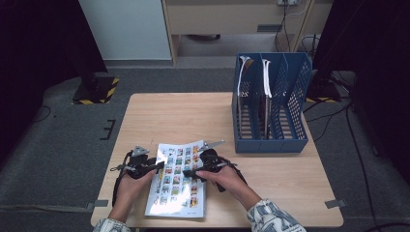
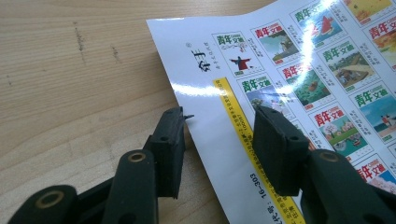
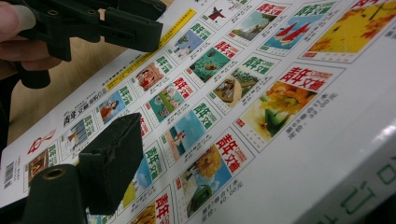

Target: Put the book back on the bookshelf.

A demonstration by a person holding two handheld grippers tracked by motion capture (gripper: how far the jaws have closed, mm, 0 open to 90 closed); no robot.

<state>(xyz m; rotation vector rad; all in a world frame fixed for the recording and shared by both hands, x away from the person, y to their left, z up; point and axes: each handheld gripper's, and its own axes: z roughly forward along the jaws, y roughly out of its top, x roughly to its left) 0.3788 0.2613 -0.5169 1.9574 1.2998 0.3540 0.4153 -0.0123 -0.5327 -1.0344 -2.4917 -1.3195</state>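
A thick magazine [image 1: 176, 186], its cover printed with rows of small colour pictures, lies flat on the wooden table [image 1: 183, 116] near the front edge. My left gripper [image 1: 159, 166] is at its left edge and open. One jaw stands over the bare wood and the other over the cover [image 2: 303, 70], with the edge between them [image 2: 219, 114]. My right gripper [image 1: 191, 173] has the magazine's right side between its jaws. One pad [image 3: 114, 158] lies against the cover [image 3: 261, 93]. The other jaw is hidden under the thick spine edge. The left gripper [image 3: 126, 23] also appears across the page.
A blue slotted file rack [image 1: 270, 140] stands at the table's back right, with a couple of upright books [image 1: 266, 87] in its left slots. Bare tabletop lies between the rack and the magazine. Grey carpet surrounds the table.
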